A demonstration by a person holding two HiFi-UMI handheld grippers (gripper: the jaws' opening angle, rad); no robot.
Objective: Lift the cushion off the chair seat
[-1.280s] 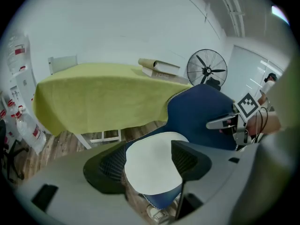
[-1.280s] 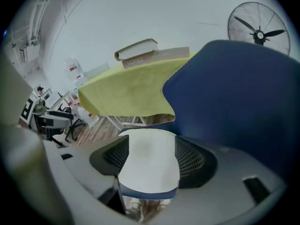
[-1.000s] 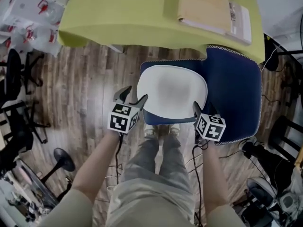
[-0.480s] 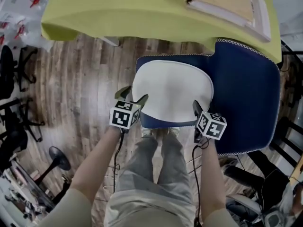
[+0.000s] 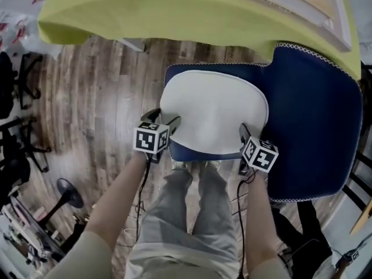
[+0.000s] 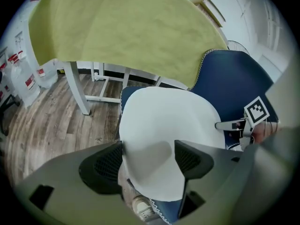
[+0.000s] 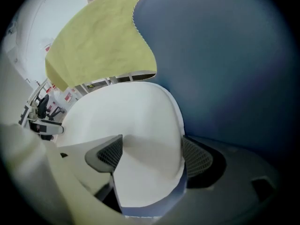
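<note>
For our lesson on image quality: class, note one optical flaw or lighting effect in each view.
Head view: pale glare on the floor. Left gripper view: fisheye bending, black corners, a soft shadow on the cushion. Right gripper view: same black rim; the chair back looks blurred.

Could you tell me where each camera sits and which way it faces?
Head view: on the person's head, facing steeply down at cushion, chair, forearms, legs, left gripper, right gripper.
Left gripper view: rides the left gripper, faces along its opening jaws, which straddle the cushion's edge.
Right gripper view: likewise on the right gripper; opening jaws straddle the cushion.
Shared: every view shows the cushion.
</note>
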